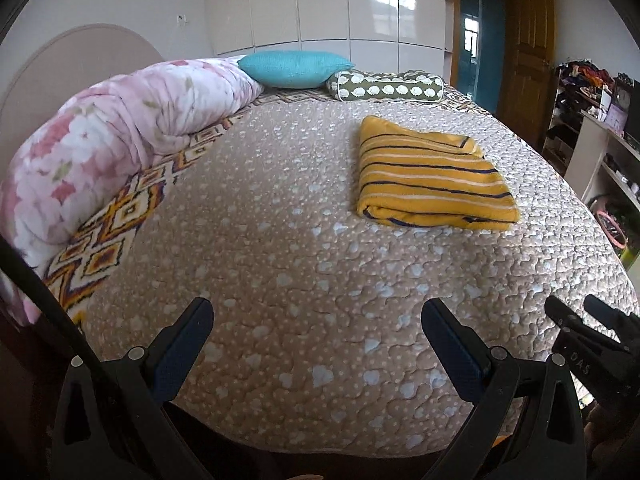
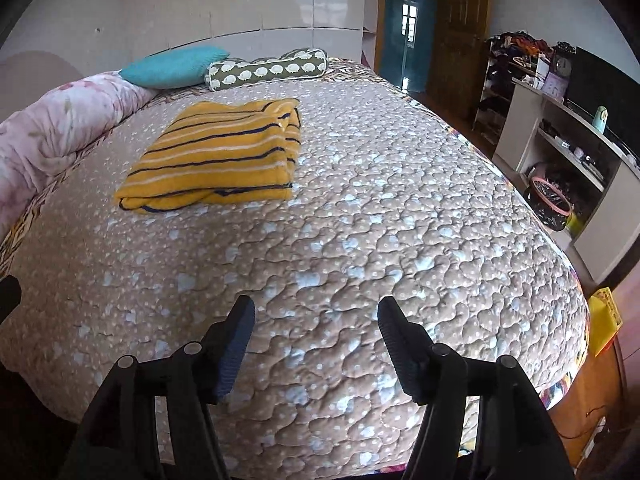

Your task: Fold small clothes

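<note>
A yellow garment with dark and white stripes (image 1: 430, 176) lies folded into a flat rectangle on the beige quilted bed (image 1: 280, 240). It also shows in the right wrist view (image 2: 224, 156), left of centre. My left gripper (image 1: 316, 312) is open and empty, held above the bed's near edge, well short of the garment. My right gripper (image 2: 316, 312) is open and empty too, above the near edge; its fingers (image 1: 580, 320) show at the right of the left wrist view.
A rolled pink floral duvet (image 1: 100, 140) lies along the bed's left side. A teal cushion (image 1: 294, 68) and a green patterned bolster (image 1: 384, 88) lie at the far end. Shelves and a desk (image 2: 560, 120) stand right, with a pink-rimmed bin (image 2: 552, 200).
</note>
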{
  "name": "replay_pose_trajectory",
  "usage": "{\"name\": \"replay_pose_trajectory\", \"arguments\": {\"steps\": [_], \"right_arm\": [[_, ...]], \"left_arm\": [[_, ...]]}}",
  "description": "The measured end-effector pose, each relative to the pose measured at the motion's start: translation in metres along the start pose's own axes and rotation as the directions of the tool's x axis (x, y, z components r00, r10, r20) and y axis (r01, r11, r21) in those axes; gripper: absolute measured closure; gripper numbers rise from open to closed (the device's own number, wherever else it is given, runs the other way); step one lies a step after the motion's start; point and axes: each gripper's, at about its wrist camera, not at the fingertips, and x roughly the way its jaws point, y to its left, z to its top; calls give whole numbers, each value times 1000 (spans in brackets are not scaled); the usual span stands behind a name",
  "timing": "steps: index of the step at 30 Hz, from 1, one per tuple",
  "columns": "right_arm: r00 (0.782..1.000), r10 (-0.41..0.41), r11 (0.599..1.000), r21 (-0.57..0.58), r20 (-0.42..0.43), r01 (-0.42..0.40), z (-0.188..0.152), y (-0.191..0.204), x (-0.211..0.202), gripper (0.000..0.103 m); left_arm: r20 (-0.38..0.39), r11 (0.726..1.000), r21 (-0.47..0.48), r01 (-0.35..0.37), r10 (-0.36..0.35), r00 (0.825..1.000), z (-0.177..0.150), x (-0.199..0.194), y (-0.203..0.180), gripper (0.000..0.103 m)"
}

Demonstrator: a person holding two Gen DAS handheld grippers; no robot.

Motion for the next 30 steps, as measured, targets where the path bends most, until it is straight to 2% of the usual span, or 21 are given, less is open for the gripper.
{"name": "replay_pose_trajectory", "arguments": {"steps": [13,30], "right_arm": [[1000,2,1000,-11,-24,-2,-4,4,6,33],[999,2,1000,-27,-42,-3,-7,3,12,31]], "left_arm": [[-16,993,18,113,-113,993,-3,0,-10,0],[-83,989,15,149,-148,986,-9,13,-11,0]]}}
